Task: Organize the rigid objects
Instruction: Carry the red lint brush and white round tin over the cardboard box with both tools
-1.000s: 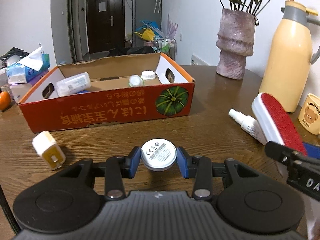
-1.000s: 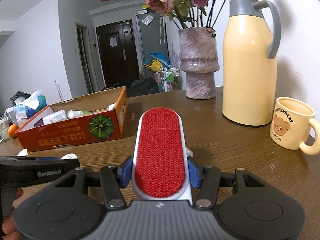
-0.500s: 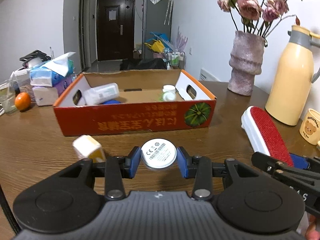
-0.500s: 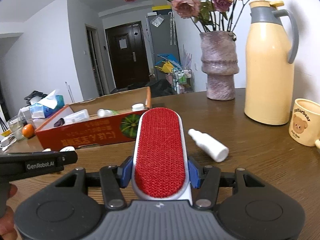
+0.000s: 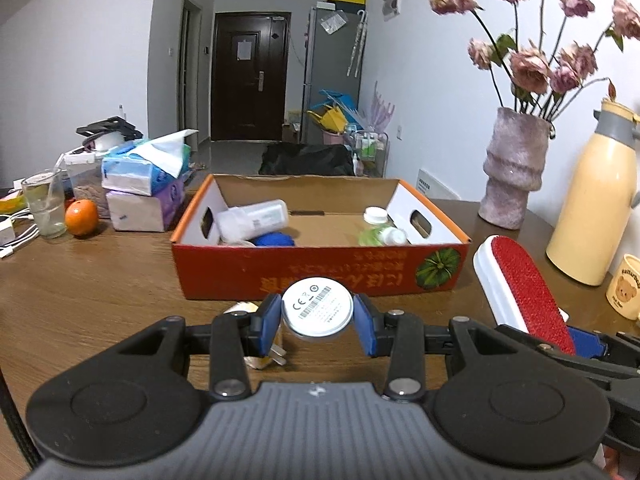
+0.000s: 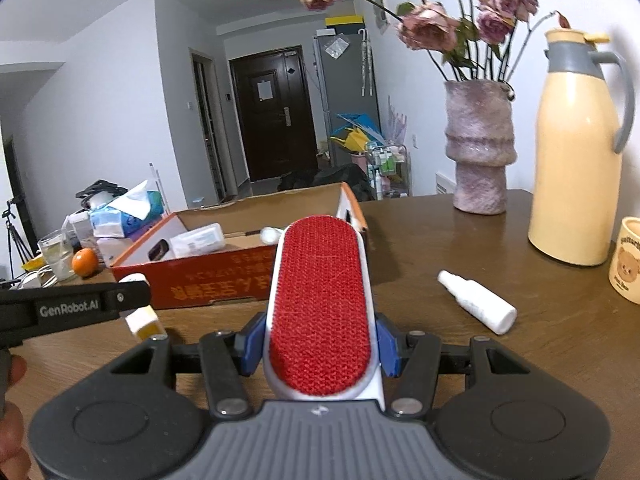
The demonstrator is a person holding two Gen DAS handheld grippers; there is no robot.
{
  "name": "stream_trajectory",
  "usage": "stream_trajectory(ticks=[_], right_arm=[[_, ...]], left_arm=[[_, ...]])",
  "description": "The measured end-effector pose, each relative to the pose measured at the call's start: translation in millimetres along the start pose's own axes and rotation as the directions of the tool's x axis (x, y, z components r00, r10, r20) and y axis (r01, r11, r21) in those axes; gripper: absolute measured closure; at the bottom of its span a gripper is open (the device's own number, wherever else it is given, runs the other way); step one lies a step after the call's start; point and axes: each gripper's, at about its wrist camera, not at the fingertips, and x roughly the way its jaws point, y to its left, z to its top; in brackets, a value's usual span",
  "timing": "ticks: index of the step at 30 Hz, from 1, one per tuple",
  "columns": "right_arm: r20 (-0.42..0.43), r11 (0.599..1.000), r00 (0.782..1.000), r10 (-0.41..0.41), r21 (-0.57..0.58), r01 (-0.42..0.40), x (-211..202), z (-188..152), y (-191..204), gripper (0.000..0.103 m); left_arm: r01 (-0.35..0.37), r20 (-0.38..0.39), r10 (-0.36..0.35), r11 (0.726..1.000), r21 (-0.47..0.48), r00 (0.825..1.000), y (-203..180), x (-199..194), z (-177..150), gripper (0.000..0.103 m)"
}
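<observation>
My left gripper [image 5: 317, 322] is shut on a round white disc [image 5: 317, 312] with a barcode label, held above the table in front of the orange cardboard box [image 5: 320, 276]. My right gripper [image 6: 320, 350] is shut on a red and white lint brush [image 6: 320, 300], which also shows at the right of the left wrist view [image 5: 524, 280]. The box [image 6: 208, 276] holds white bottles [image 5: 256, 218], a blue thing [image 5: 274, 239] and a green bottle [image 5: 380, 236]. A white and yellow plug [image 6: 142, 320] lies on the table below the left gripper. A white spray bottle [image 6: 476, 300] lies on the table to the right.
A pink vase [image 6: 478, 152] with dried roses, a cream thermos jug [image 6: 576, 160] and a bear mug [image 6: 628, 260] stand at the right. Tissue packs [image 5: 144, 188], an orange [image 5: 81, 218] and a glass [image 5: 44, 204] stand at the left.
Both grippers have risen and drawn back with their loads. The box now looks farther away and its inside shows more. The plug now lies under the left gripper's fingers.
</observation>
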Motion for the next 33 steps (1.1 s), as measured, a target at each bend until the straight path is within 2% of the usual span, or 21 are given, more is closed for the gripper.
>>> stream_trajectory(ticks=[14, 33], right_arm=[[0.008, 1.0, 1.0, 0.028, -0.006, -0.028, 19.1, 29.4, 40.2, 0.048], [0.002, 0.999, 0.999, 0.051, 0.009, -0.051, 69.3, 56.0, 63.9, 0.048]], left_arm=[[-0.024, 0.043, 0.026, 0.998, -0.05, 0.999, 31.0, 6.6, 26.7, 0.062], [-0.055, 0.028, 0.059, 0.993, -0.108, 0.998, 51.7, 53.9, 51.2, 0.062]])
